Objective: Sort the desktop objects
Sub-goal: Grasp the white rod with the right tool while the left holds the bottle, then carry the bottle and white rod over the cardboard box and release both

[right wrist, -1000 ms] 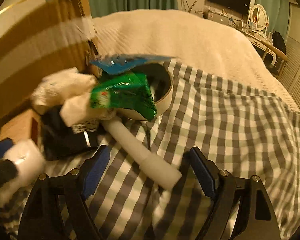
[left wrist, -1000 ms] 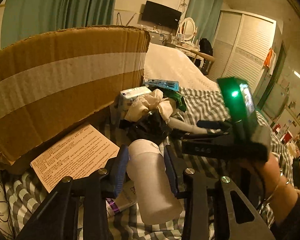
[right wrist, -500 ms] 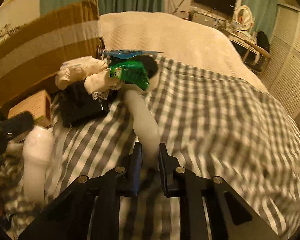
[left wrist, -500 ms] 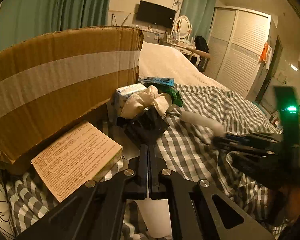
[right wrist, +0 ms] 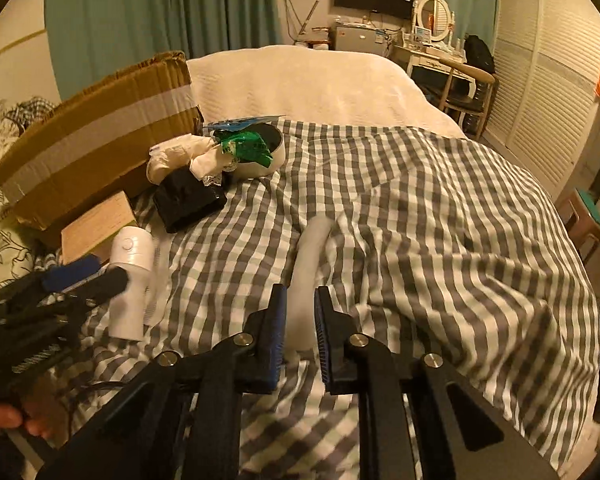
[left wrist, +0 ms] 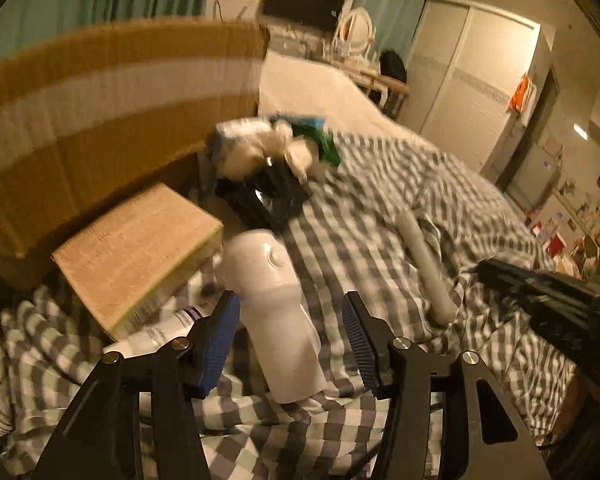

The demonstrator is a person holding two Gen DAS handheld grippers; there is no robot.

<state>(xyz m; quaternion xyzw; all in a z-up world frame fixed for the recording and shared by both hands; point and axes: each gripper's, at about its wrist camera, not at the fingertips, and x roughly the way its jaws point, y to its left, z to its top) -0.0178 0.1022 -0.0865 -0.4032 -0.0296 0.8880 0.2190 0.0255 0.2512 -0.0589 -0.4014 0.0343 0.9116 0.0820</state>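
On the grey-and-white checked bedcover [right wrist: 440, 208], your sorting has barely begun. The big brown cardboard box with a pale tape stripe [right wrist: 100, 136] stands at the far edge, and most clutter is heaped beside it: the flat tan printed carton [left wrist: 136, 248], the glossy black pouch [right wrist: 188, 200], crumpled cream cloth [right wrist: 176, 156] and a green foil packet [right wrist: 246, 148]. Your left gripper [left wrist: 290, 334] is opening around the white plastic bottle [left wrist: 276, 304], pads not pressing (it lies on the cover). Your right gripper [right wrist: 300, 336] is clamped on the slim white tube [right wrist: 306, 272], carried apart from the heap.
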